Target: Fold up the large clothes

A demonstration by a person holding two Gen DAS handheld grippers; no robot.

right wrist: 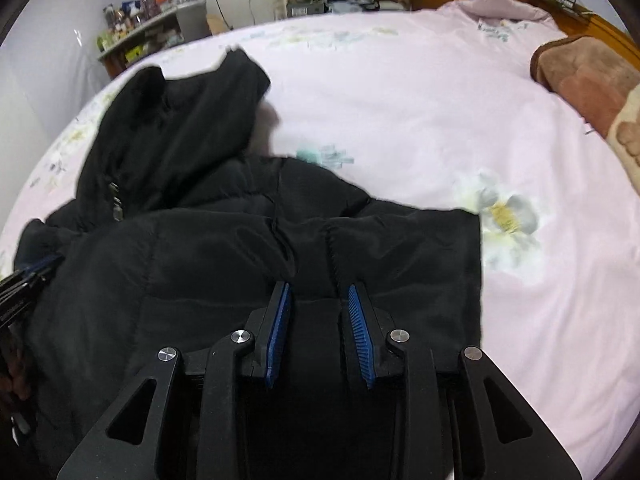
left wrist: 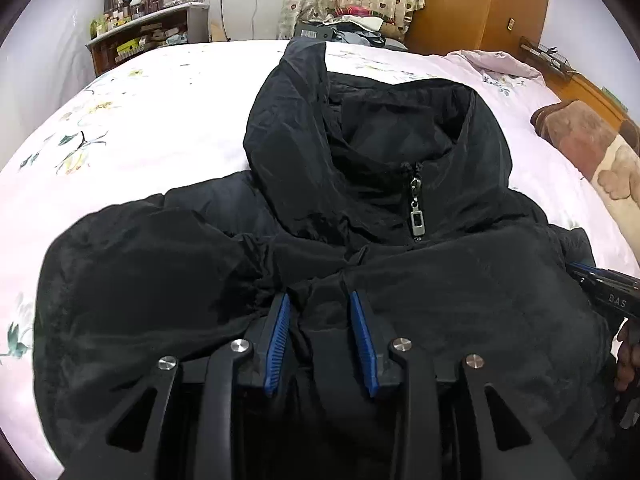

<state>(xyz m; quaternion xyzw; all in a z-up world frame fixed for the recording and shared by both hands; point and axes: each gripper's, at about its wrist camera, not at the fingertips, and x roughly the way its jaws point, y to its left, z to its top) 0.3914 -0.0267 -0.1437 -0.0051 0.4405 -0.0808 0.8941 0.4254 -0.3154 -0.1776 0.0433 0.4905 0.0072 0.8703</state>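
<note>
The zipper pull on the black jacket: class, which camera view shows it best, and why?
The left wrist view. There the zipper pull hangs sharp and metallic near the middle, just under the jacket collar. In the right wrist view it is only a small blurred glint far to the left.

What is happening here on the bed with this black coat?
A person holds a gripper in each hand and is folding a black padded jacket on a bed with a pink flowered sheet. The left gripper pinches a fold of its fabric below the zipper pull. The right gripper grips fabric near the other side. The hood lies toward the far end.
</note>
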